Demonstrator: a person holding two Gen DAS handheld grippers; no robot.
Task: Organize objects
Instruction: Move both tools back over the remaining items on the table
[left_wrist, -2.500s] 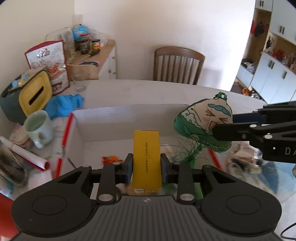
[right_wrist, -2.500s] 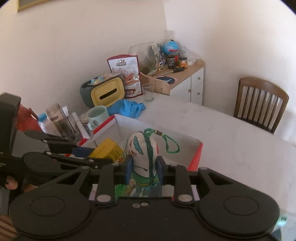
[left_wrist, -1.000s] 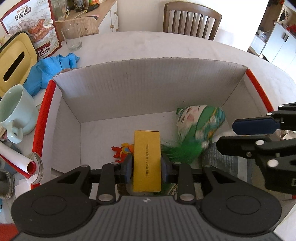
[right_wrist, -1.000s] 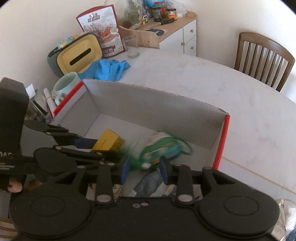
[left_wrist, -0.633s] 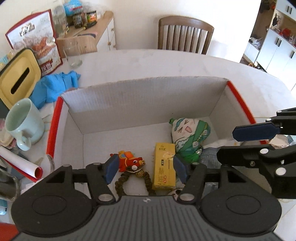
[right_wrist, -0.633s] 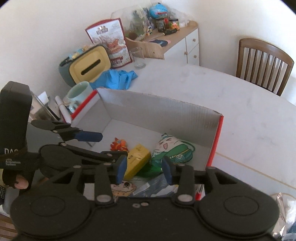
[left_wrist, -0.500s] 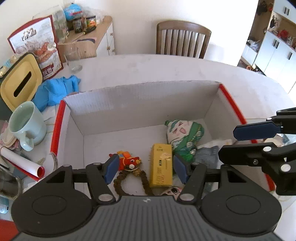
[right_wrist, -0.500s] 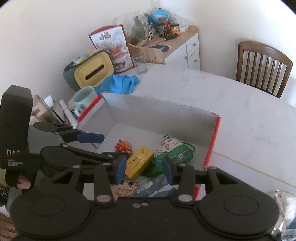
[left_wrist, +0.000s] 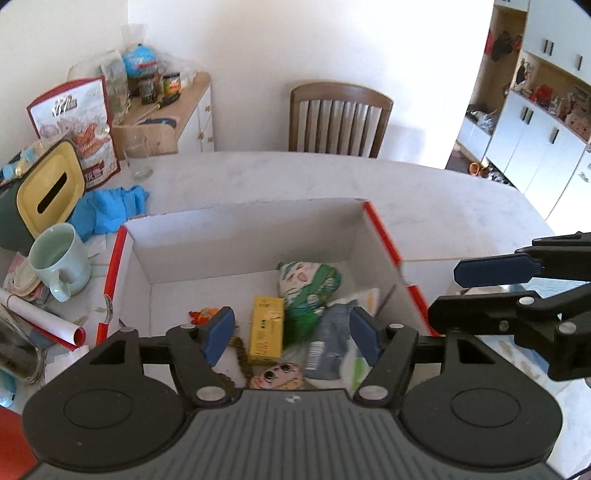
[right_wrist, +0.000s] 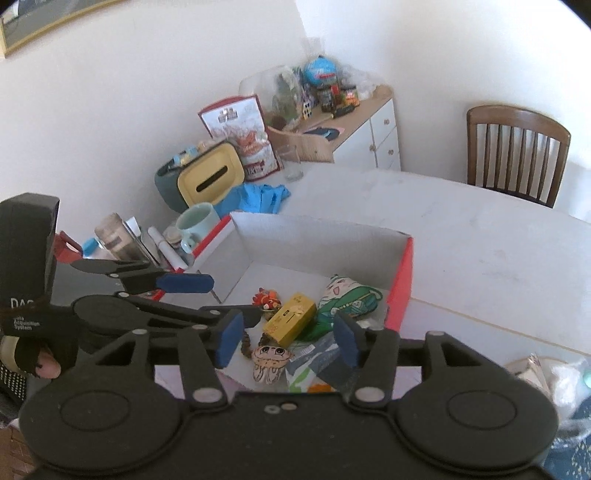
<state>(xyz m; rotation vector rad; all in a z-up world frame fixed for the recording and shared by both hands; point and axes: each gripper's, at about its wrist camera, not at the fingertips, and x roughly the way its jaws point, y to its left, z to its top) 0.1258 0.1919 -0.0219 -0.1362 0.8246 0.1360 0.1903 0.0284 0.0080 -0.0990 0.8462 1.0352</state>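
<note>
Inside corrugated box (left_wrist: 243, 236); rectangular yellow carton (left_wrist: 266, 328).

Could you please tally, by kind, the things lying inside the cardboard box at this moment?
Yellow carton: 1
Green and white plush pouch: 1
Orange toy figure: 1
Cartoon-face charm: 1
Printed packet: at least 1; that corner is partly hidden, so more may lie beneath.
Total: at least 5, all inside the box; neither gripper holds any.
</note>
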